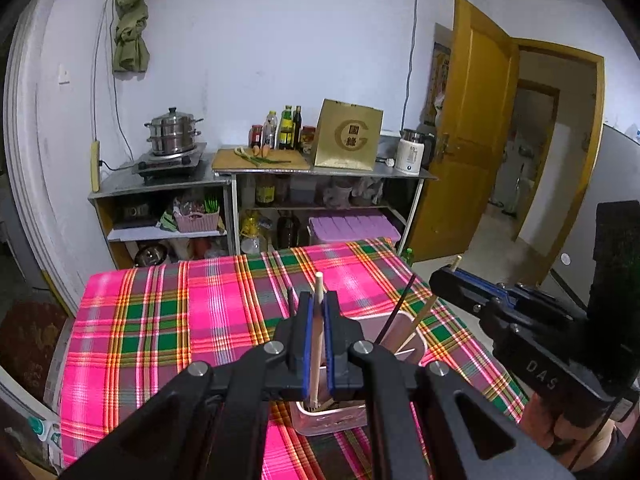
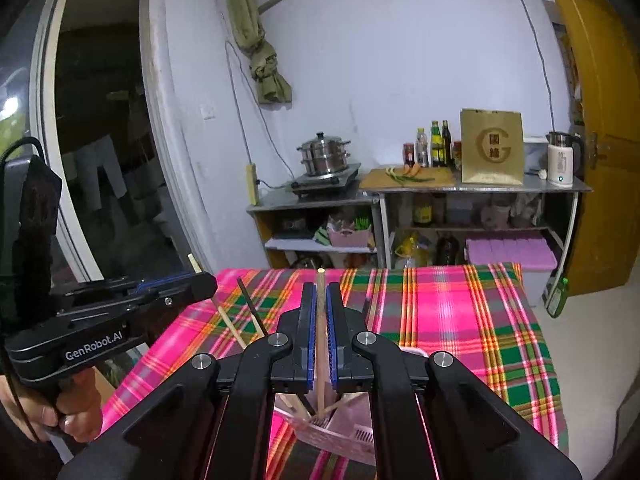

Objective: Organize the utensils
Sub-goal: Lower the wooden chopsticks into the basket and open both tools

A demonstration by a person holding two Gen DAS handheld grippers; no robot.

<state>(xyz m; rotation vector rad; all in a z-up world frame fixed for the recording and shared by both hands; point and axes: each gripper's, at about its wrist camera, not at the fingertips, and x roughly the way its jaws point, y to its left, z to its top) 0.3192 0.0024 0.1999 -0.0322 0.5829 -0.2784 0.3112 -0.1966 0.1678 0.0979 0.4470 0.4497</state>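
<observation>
My left gripper (image 1: 318, 300) is shut on a pale wooden chopstick (image 1: 316, 344) that stands almost upright. Its lower end dips into a translucent pink utensil holder (image 1: 332, 420) on the plaid tablecloth (image 1: 180, 312). A black chopstick (image 1: 396, 312) and another wooden one (image 1: 420, 320) lean in the same holder. In the right wrist view my right gripper (image 2: 320, 292) is shut on a second wooden chopstick (image 2: 321, 344), its lower end inside the holder (image 2: 344, 428). Each gripper shows in the other's view: the right gripper (image 1: 444, 276) at the right, the left gripper (image 2: 204, 280) at the left.
Beyond the table stand metal shelves with a steamer pot (image 1: 173, 132), a cutting board (image 1: 260, 160), bottles, a gold paper bag (image 1: 348, 140) and a white kettle (image 1: 410, 152). A yellow door (image 1: 472, 128) hangs open at the right. A hand (image 2: 60, 412) grips the left gripper's handle.
</observation>
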